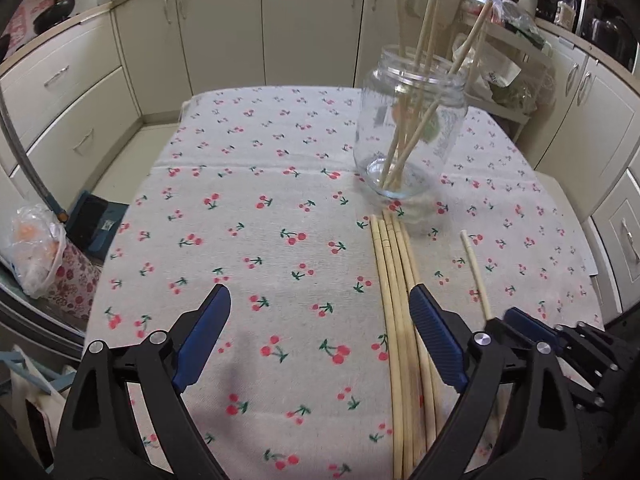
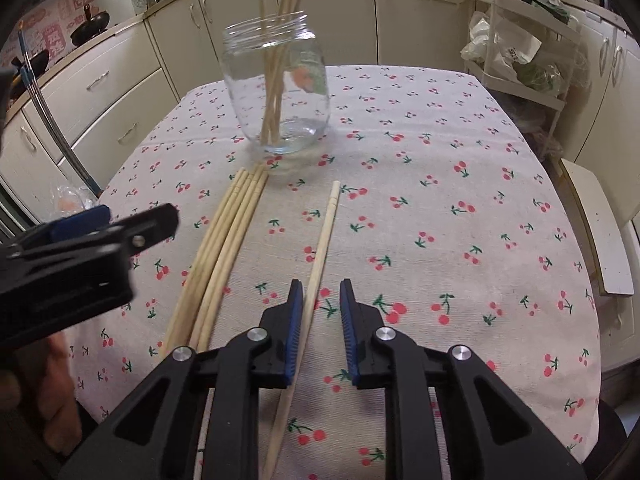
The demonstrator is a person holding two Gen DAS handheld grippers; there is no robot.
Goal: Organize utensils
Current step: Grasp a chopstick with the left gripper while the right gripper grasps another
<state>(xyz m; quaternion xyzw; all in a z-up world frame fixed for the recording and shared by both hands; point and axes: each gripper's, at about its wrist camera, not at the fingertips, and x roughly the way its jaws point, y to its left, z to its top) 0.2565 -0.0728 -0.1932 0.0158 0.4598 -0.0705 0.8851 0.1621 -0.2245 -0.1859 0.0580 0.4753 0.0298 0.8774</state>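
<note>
A cherry-print tablecloth [image 2: 440,184] is covering the table, w/ a clear glass jar [image 2: 280,92] standing upright toward the far side and holding several wooden chopsticks [image 2: 276,80] that are leaning out past its rim. Just in front of the jar, a bundle of loose chopsticks [image 2: 224,240] is lying flat on the cloth, tips nearly reaching the jar's base. A single chopstick [image 2: 322,248] is lying apart, to the right of the bundle.

The right gripper [image 2: 319,320] is sitting low over the cloth w/ its jaws part open, straddling that single chopstick; the stick is passing btwn the blue pads [image 2: 296,320], close against the left one, not clamped. The left gripper [image 1: 320,320] is hovering w/ jaws spread wide and gripping nothing; in its own view the bundle [image 1: 396,320] is running under its right finger, and the jar [image 1: 408,128] is standing ahead and to the right. Seen from the right wrist cam, the left gripper [image 2: 92,224] is hanging at the left edge, beside the bundle.

Cream kitchen cabinets [image 1: 224,24] are lining the background; a white rack [image 2: 520,48] w/ bags is standing beyond the table's right corner.
</note>
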